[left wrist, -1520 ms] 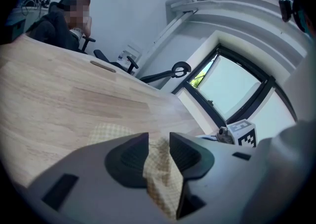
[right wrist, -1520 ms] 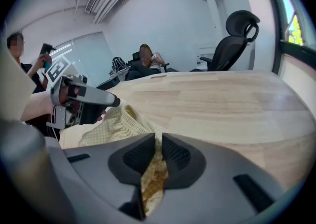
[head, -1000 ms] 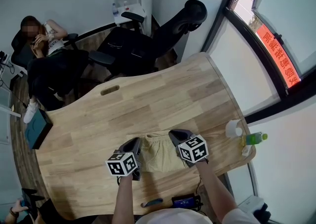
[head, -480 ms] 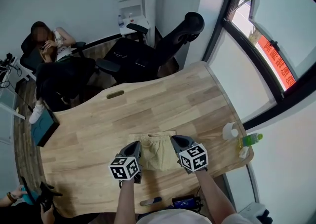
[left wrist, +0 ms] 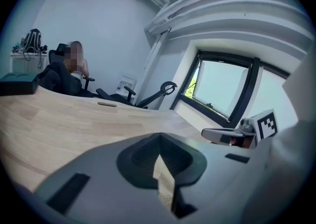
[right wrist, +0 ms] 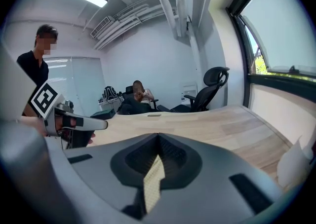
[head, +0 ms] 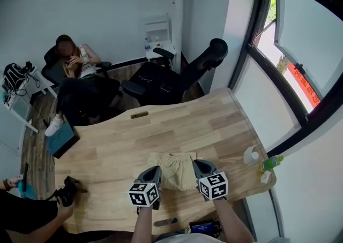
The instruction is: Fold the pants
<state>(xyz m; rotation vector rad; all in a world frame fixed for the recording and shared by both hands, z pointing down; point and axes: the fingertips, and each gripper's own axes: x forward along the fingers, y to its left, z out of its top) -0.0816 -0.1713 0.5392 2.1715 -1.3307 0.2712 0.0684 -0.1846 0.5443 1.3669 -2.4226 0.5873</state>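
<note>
**Now both grippers are clamped on the near edge of the pants**

Plainly, the pale yellow pants (head: pixel 174 168) lie on the near part of the wooden table (head: pixel 107 145), between the two grippers. The left gripper (head: pixel 154 173) has the near left corner and the right gripper (head: pixel 199 166) the near right corner. In the left gripper view the jaws of the left gripper (left wrist: pixel 160 168) are pressed together with only a thin strip of checked cloth (left wrist: pixel 163 181) between them. The right gripper view shows the same: the right gripper (right wrist: pixel 156 168) is closed tight on a narrow sliver of fabric (right wrist: pixel 152 183). The far edge of the garment rests flat on the wood.

The step in hand looks like carrying the near edge over to the far edge to make a fold.

What could go wrong:
- Each grip holds very little cloth. A quick pull, or drag from the part on the table, could slip a corner out.
- I cannot tell whether each pinch holds both layers or only the top one. With one layer, the pants would open up instead of folding.
- If one hand travels farther than the other, the edges will land skewed.
- If the hands spread apart, the tension could tug the cloth from a jaw.

The tape roll (head: pixel 250 154) and green bottle (head: pixel 273 162) at the right rim sit well apart from the work.
</note>
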